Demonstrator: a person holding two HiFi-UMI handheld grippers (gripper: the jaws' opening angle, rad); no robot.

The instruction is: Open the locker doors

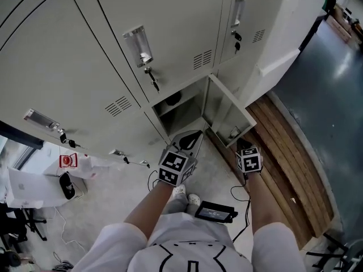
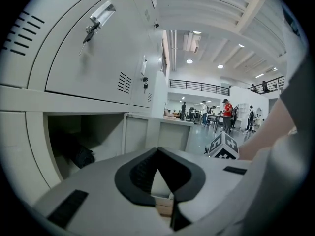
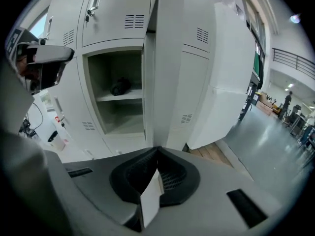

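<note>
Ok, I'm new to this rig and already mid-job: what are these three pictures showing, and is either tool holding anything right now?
There is no robot arm here: a person holds a two-jaw gripper in each hand. The head view comes from a camera on the person's head, looking steeply down at a bank of grey lockers. The other two pictures come from cameras riding on the left gripper and the right gripper, each looking along its own jaws. One locker door stands open, and a dark item lies inside. The other doors in view are closed. Both grippers' jaws are together with nothing between them.
</note>
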